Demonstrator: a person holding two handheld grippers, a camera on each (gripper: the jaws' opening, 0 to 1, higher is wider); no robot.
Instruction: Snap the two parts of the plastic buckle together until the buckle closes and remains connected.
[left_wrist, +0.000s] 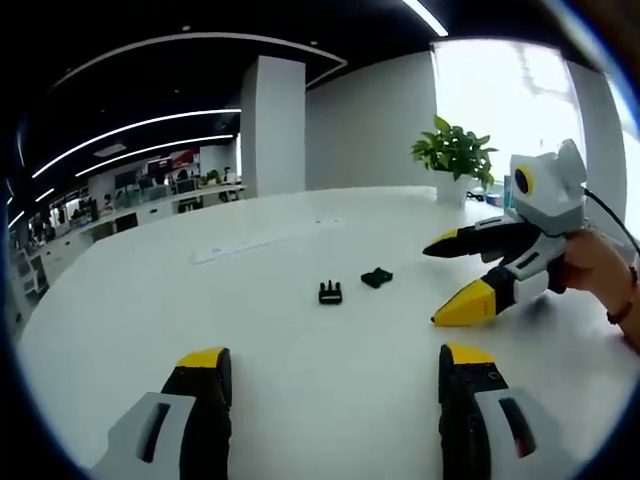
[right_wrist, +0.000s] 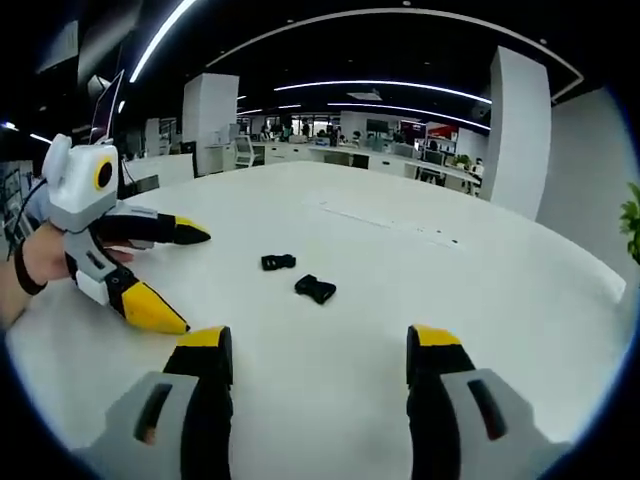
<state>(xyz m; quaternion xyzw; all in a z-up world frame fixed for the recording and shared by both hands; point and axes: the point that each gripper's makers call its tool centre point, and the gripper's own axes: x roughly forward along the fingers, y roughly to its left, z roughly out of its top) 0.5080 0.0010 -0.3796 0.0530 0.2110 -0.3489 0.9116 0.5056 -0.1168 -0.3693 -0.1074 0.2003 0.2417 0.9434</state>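
**Two buckle halves lie apart, both grippers spread and empty**

Two small black plastic pieces sit on the white counter (left_wrist: 300, 400), near each other but not touching. In the left gripper view, the pronged half (left_wrist: 330, 292) lies just left of centre and the socket half (left_wrist: 376, 277) slightly up and to its right. In the right gripper view the same pair appears just left of centre, one piece (right_wrist: 278, 262) upper left of the other (right_wrist: 315, 289); which is which there is too small to tell.

The left gripper (left_wrist: 335, 365) rises from the bottom of its own view with jaws spread wide and nothing between them; it also shows at the left edge of the right gripper view (right_wrist: 175, 275), held by a hand (right_wrist: 45, 262). The right gripper (right_wrist: 320, 350) is likewise spread and empty, and appears at the right of the left gripper view (left_wrist: 445, 280).

Nothing is joined yet, so the task looks to be at its start. The halves are probably light, stiff and smooth, likely to skid on the slick counter if nudged from one side. A sound hold would pinch each piece across its flat body at the strap end, leaving prongs and socket mouth free. A potted plant (left_wrist: 455, 152) stands at the upper right, well apart.
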